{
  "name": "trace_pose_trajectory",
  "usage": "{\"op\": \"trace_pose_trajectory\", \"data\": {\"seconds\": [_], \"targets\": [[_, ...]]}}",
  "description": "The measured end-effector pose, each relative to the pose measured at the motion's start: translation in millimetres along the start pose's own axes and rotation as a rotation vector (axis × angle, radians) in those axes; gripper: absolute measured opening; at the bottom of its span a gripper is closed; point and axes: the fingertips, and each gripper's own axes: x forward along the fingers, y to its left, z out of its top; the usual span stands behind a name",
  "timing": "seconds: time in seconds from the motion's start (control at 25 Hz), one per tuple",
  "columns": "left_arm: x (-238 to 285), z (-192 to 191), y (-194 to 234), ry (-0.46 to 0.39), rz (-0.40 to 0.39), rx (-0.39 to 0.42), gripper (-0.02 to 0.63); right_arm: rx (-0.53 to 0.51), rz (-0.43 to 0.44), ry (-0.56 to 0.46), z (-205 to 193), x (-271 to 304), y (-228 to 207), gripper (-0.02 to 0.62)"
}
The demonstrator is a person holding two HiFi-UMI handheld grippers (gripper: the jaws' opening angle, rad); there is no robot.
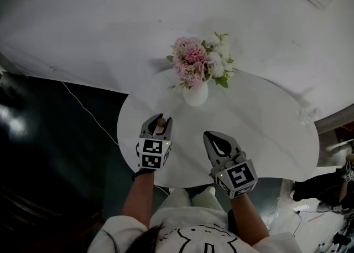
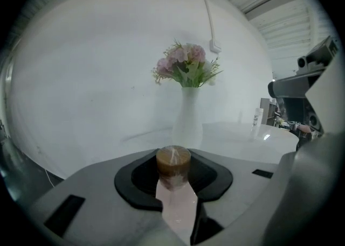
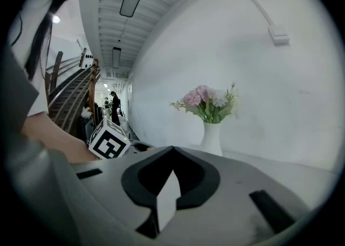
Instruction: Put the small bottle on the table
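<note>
My left gripper [image 1: 159,120] is over the near left part of the round white table [image 1: 265,135]. Its jaws are only a little way apart and clamped on the small bottle [image 2: 173,165]. The bottle stands upright between the black pads, its brownish top up. I cannot tell whether its base touches the tabletop.

Just beside it, my right gripper [image 1: 211,135] is over the near edge of the table. Its jaws are closed tip to tip and hold nothing; only a pale sliver of table shows through the gap behind the tips.

Farther on, near the middle of the table, a white vase [image 1: 195,93] holds pink and white flowers [image 1: 194,61] with some green leaves. Near the right rim is a small pale item [image 1: 306,114], too small to make out.

Behind the table is a plain white wall [image 1: 110,19]. A thin cable [image 1: 83,108] runs over the dark floor on the left.
</note>
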Motion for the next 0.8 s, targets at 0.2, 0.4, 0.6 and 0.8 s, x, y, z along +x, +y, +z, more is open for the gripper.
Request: {"op": "trace_pose_trajectory", "data": {"seconds": [0.2, 0.4, 0.6, 0.8], "targets": [[9, -7, 0, 0.022, 0.002, 0.003, 0.123, -0.005, -0.004, 0.010, -5, -3, -1, -0.005], [15, -15, 0, 0.046, 0.001, 0.002, 0.123, -0.008, -0.006, 0.015, -7, -4, -2, -0.005], [19, -15, 0, 0.045, 0.003, 0.011, 0.123, -0.012, -0.004, 0.012, -8, -4, -3, -0.005], [19, -15, 1, 0.053, 0.005, -0.001, 0.123, -0.019, 0.002, 0.005, -6, -5, -1, -0.005]]}}
